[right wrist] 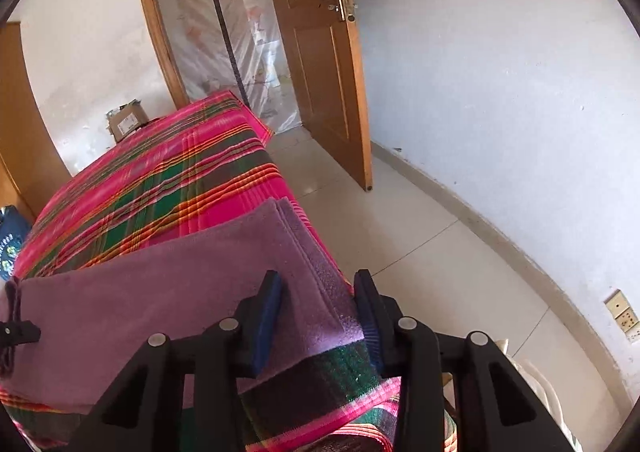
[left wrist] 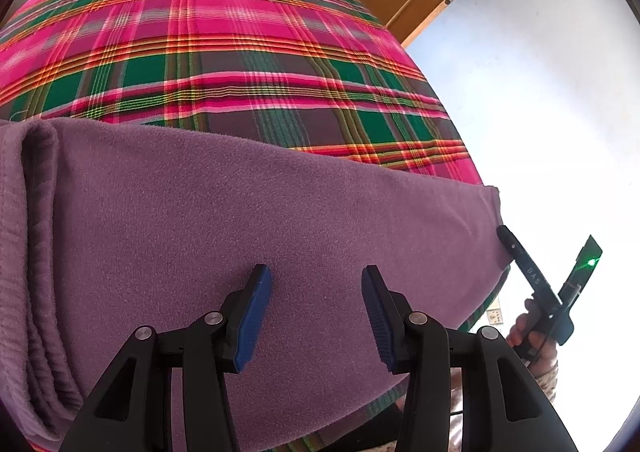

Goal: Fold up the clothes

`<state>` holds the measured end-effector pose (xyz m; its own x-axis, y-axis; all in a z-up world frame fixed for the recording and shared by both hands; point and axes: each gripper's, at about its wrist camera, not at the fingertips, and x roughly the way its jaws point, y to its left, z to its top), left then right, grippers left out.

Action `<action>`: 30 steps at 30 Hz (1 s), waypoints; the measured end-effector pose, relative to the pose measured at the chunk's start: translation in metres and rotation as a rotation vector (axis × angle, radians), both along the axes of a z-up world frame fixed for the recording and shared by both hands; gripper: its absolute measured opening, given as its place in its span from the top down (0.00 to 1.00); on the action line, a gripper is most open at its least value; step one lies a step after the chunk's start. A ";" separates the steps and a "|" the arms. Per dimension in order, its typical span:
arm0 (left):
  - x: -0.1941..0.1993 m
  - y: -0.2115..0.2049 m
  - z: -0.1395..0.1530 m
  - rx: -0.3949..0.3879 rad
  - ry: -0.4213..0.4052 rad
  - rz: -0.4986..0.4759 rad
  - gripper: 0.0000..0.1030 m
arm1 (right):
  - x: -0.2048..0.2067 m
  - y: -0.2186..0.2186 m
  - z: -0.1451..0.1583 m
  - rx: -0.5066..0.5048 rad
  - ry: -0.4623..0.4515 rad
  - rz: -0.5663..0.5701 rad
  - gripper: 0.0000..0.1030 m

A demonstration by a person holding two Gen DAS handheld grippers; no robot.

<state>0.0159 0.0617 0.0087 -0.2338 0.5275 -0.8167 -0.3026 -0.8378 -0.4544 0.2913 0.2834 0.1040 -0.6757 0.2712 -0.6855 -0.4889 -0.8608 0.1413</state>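
Purple fleece garment (left wrist: 280, 220) lies folded flat on the plaid-covered bed (left wrist: 224, 52), long axis crosswise to both sets of fingers. Left gripper (left wrist: 316, 316) hovers over its middle, fingers spread, empty. Right gripper (right wrist: 318, 316) straddles its right corner, fingers apart, holding nothing; nearer that edge

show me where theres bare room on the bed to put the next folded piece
The plaid bedspread lies bare beyond the purple garment, up to the cardboard box at the far end. The near edge is crowded: the garment spans it, with both grippers, fingers open, above it.
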 end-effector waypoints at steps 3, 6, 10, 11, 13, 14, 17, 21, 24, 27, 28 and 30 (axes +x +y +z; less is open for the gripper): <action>0.000 -0.001 0.000 0.005 0.000 0.001 0.53 | 0.000 -0.006 0.001 0.028 -0.006 -0.023 0.69; 0.001 -0.001 0.000 0.004 0.005 0.001 0.53 | -0.002 -0.014 0.001 0.065 -0.012 -0.029 0.78; 0.002 0.000 0.001 -0.004 0.015 -0.005 0.53 | -0.004 -0.022 0.003 0.116 -0.020 -0.034 0.84; 0.003 0.001 0.001 -0.009 0.017 -0.006 0.53 | -0.003 -0.021 0.004 0.106 -0.010 -0.036 0.85; 0.003 0.002 0.002 -0.021 0.022 -0.007 0.53 | -0.001 -0.020 0.008 0.097 0.012 -0.034 0.87; 0.004 0.003 0.002 -0.027 0.023 -0.005 0.53 | 0.000 -0.020 0.011 0.094 0.023 -0.033 0.87; 0.005 0.005 0.003 -0.041 0.027 0.002 0.53 | 0.000 -0.028 0.020 0.134 0.040 -0.014 0.87; 0.006 0.005 0.003 -0.045 0.034 -0.001 0.53 | -0.001 -0.039 0.031 0.162 0.065 0.008 0.87; 0.005 0.004 0.002 -0.039 0.031 -0.001 0.53 | -0.003 -0.047 0.038 0.183 0.079 0.031 0.87; 0.006 0.004 0.002 -0.038 0.032 -0.003 0.53 | -0.004 -0.048 0.038 0.195 0.080 0.033 0.87; 0.006 0.004 0.002 -0.038 0.032 -0.004 0.53 | -0.004 -0.047 0.037 0.197 0.077 0.029 0.87; 0.007 0.004 0.002 -0.040 0.031 -0.006 0.53 | -0.004 -0.046 0.035 0.200 0.071 0.022 0.87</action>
